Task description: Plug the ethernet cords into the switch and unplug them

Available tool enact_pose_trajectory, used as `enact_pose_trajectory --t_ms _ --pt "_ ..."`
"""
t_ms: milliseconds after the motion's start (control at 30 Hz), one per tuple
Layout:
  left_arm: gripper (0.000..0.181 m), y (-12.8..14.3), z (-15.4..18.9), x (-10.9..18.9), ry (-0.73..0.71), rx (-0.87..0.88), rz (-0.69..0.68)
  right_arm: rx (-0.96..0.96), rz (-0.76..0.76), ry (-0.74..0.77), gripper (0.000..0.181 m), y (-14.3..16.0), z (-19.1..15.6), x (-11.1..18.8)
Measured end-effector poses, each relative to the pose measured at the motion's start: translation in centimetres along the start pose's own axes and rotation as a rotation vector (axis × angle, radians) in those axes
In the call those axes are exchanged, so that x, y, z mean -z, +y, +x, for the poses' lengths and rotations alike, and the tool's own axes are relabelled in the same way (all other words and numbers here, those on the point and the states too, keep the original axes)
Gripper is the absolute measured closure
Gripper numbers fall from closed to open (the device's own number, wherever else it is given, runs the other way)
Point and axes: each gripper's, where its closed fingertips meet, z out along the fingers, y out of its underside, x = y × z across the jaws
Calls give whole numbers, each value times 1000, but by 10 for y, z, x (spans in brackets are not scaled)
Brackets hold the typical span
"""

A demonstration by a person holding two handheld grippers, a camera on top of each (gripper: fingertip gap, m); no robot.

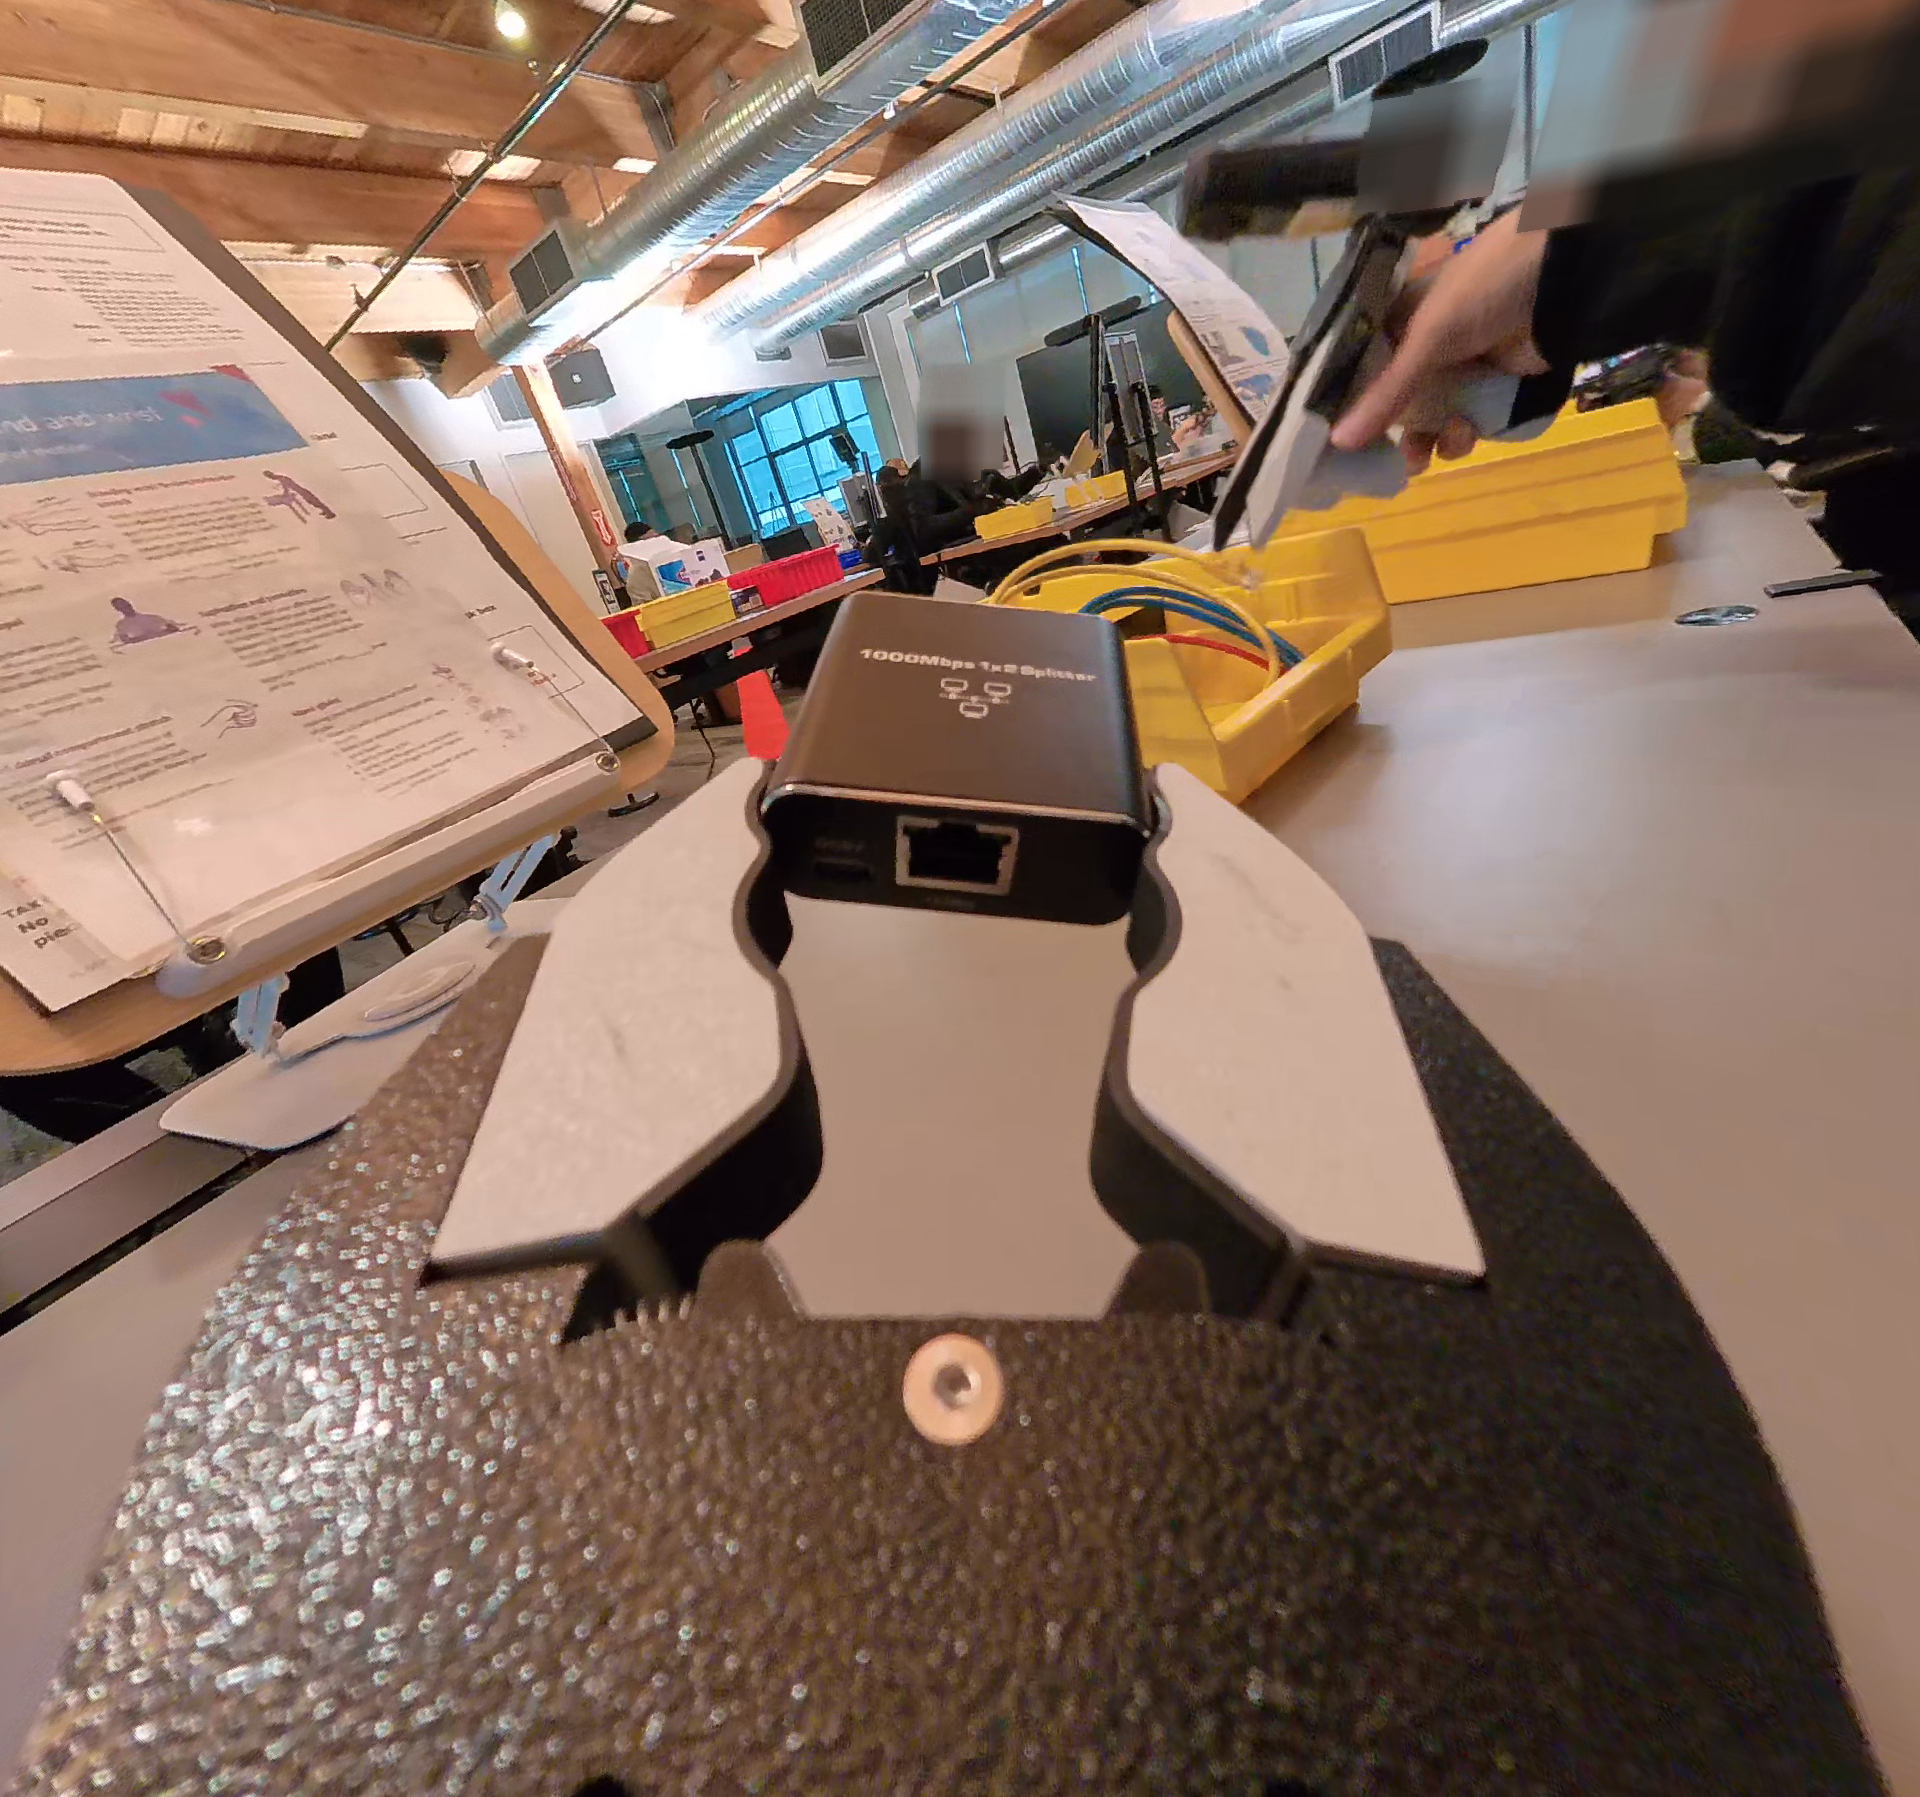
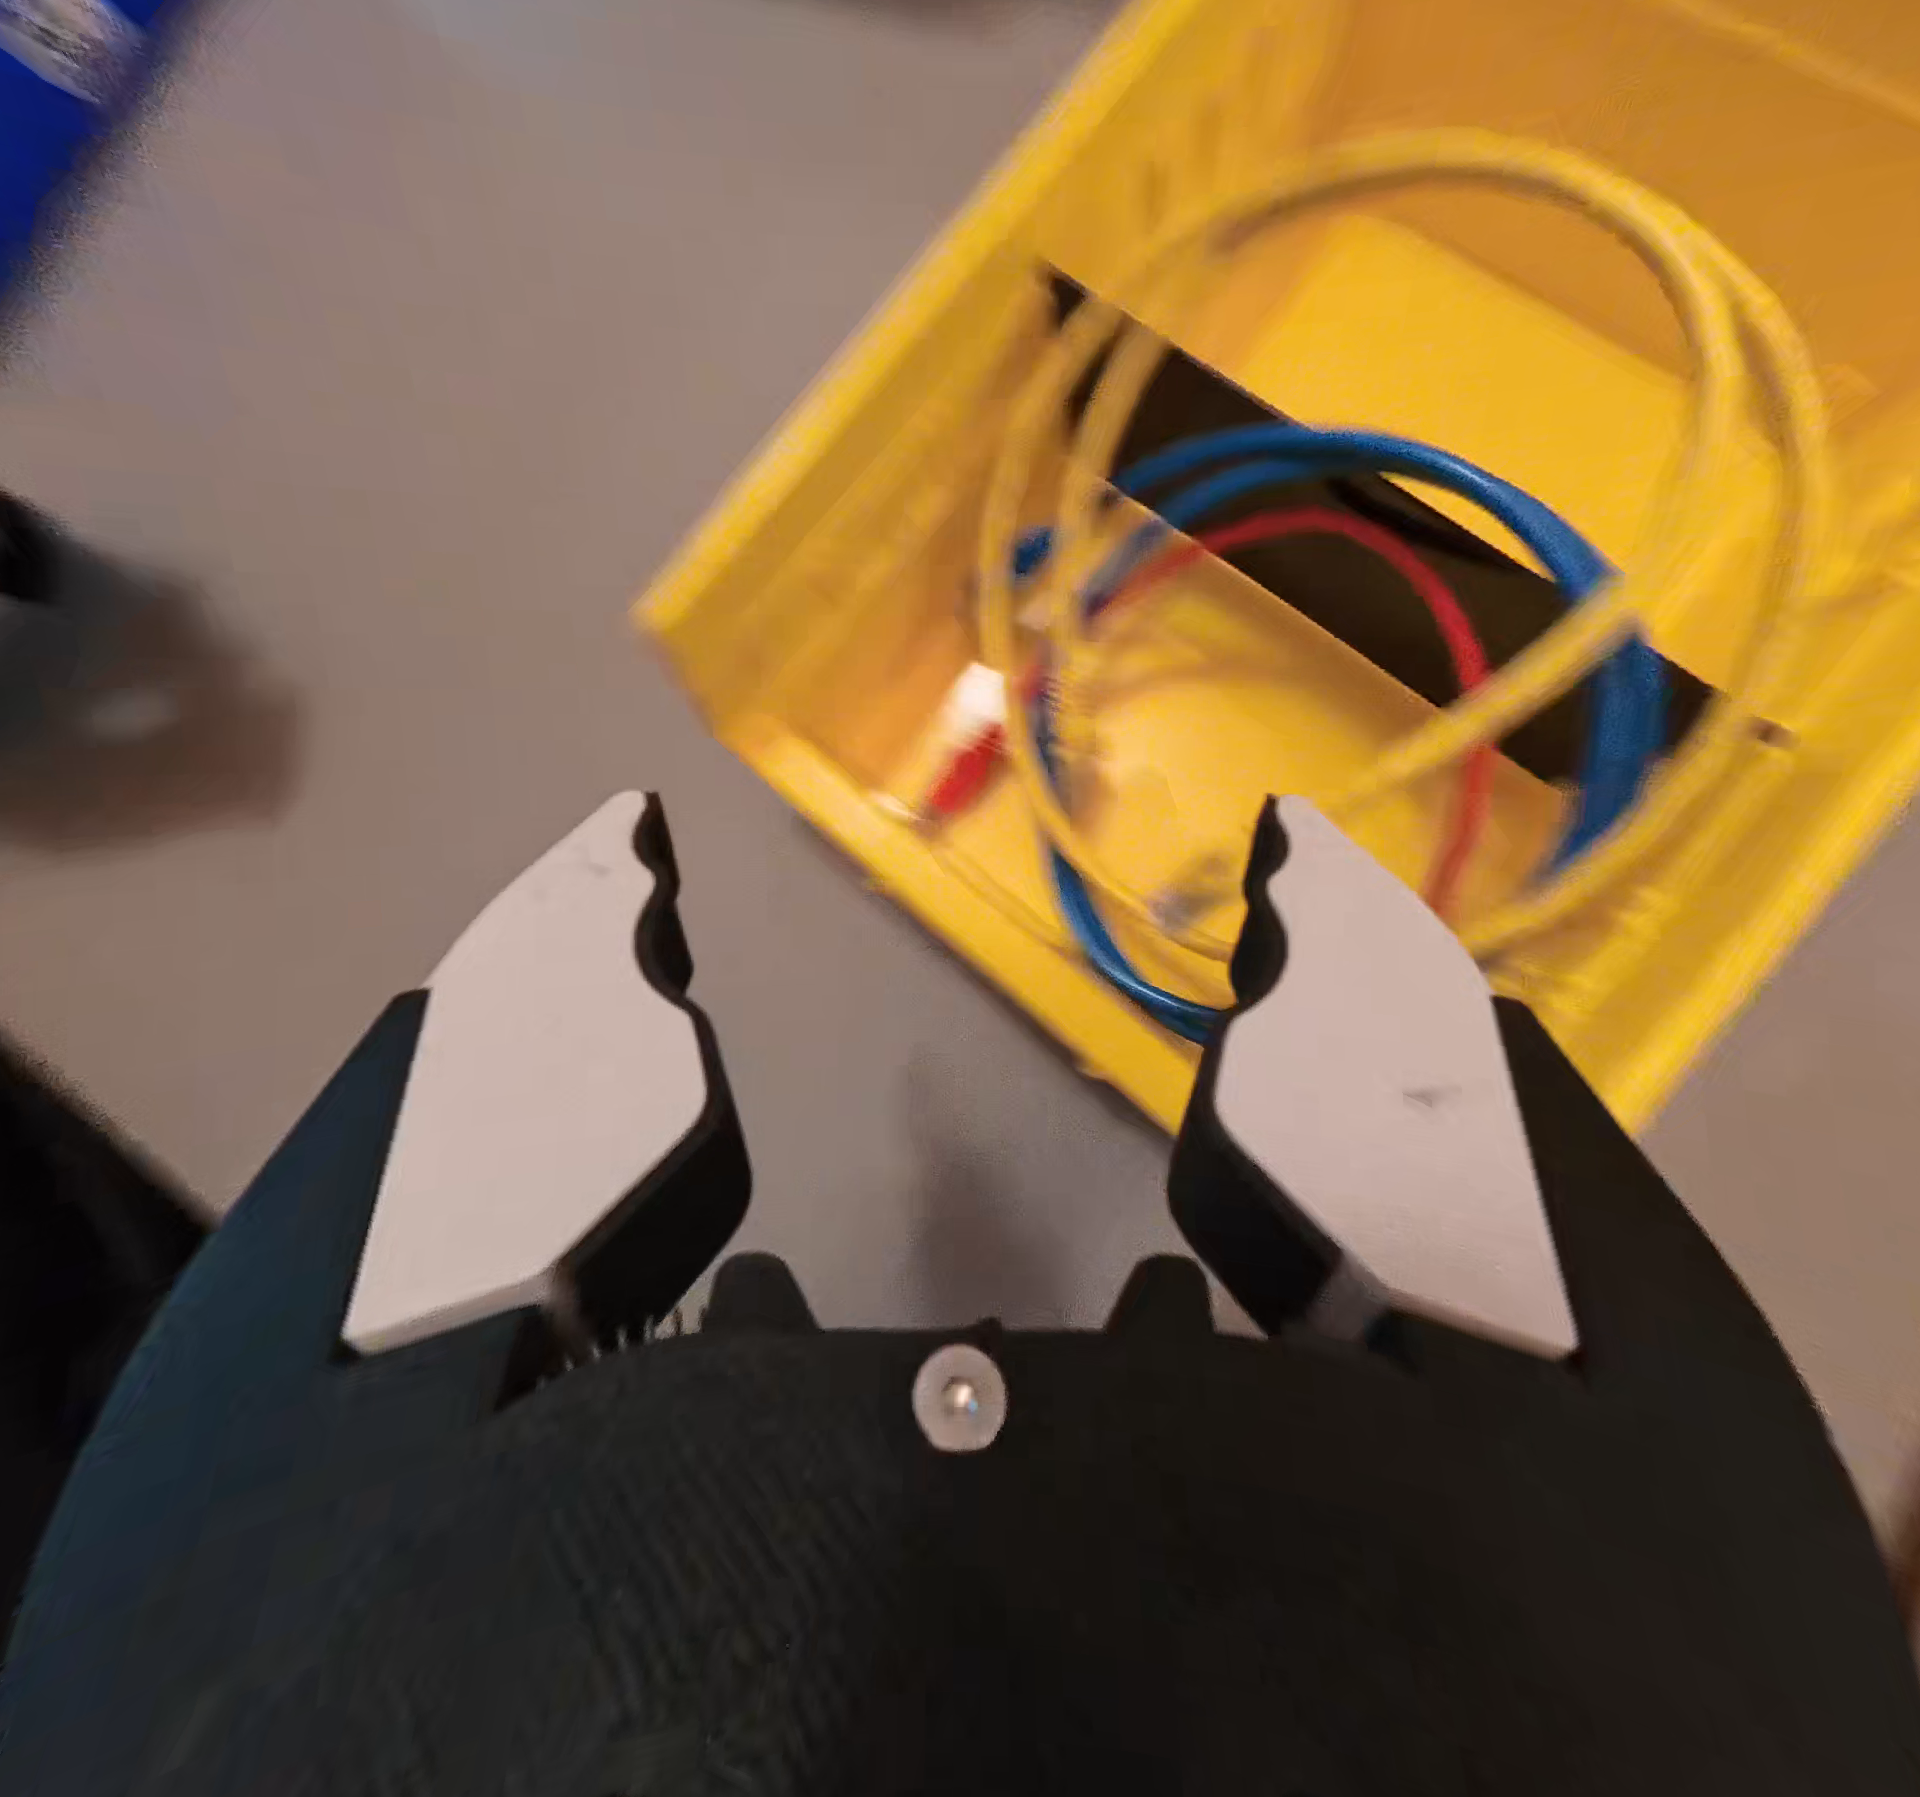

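We have the black switch (image 1: 951, 760) clamped across its sides by the left gripper (image 1: 951, 848), fingers (image 1: 665, 978) closed on its near end, and it is lifted above the counter (image 1: 1558, 864) with one empty port facing back toward us. No cord is plugged into that port; the far end of the switch is hidden from us.

Just behind the switch sits the yellow bin (image 2: 1039, 313), and in it lie the coiled cords: a yellow ethernet cord (image 2: 1704, 313), a blue ethernet cord (image 2: 1455, 485) and a red ethernet cord (image 2: 1455, 625), looped through one another. A red-booted plug (image 2: 961, 765) lies near the bin's front corner.

Over that same corner hovers the right gripper (image 2: 961, 848), its fingers spread wide and holding nothing, one fingertip above the counter and the other above the bin's front wall.

The risks, as we judge them:
- The coils overlap, so lifting one cord may drag the others out with it, or pull the light bin along the counter.
- The right view is smeared with motion; closing at that pace could catch the cable instead of the plug, leaving the plug free to swing and hard to line up.
- The fingers may close on the bin wall rather than a cord.
- The switch is held only at one end, so a hard push on a plug could twist it in the left fingers.
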Motion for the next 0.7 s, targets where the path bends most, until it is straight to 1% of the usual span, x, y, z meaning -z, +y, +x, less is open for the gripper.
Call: enact_pose_trajectory --t_ms 33,67,100,167,233,267,300,333,400,433,500,533,567,600,633,700 --pt "118 0 2 0 10 1 2 -6 50 -96 85 -9 -25 3" --pt "118 -1 4 -1 21 1 4 -9 95 -210 89 -17 -55 4" --pt "118 -1 6 -1 36 -2 7 -9 109 -324 89 -20 -86 3" --pt "118 -3 13 -2 74 -5 19 -23 108 -510 92 -20 -143 -6" --pt "118 -6 22 -3 122 -12 34 -65 62 -707 86 -15 -197 -16" --pt "118 -7 27 -2 149 -22 45 -88 36 -807 89 -13 -221 -20" --pt "118 -10 32 -1 177 -32 61 -116 21 -896 93 -13 -242 -24" --pt "118 -13 37 -1 205 -43 80 -150 17 -976 93 -16 -261 -28" --pt "118 -15 45 1 247 -65 97 -216 -15 -1104 97 -18 -291 -35" --pt "118 -15 48 1 258 -77 95 -224 -49 -1139 101 -16 -303 -40" --pt "118 -14 51 1 272 -106 90 -195 -108 -1164 102 -10 -320 -51" --pt "119 -14 53 1 281 -115 91 -179 -122 -1158 109 -8 -326 -57" --pt "118 -15 55 2 287 -120 94 -156 -121 -1165 121 -9 -331 -59" --pt "118 -15 56 1 288 -126 95 -133 -110 -1178 144 -10 -333 -58" --pt "118 -14 56 1 288 -133 90 -120 -108 -1148 153 -11 -333 -64" --pt "118 -10 54 0 272 -158 68 -69 -128 -1114 155 -8 -330 -70"
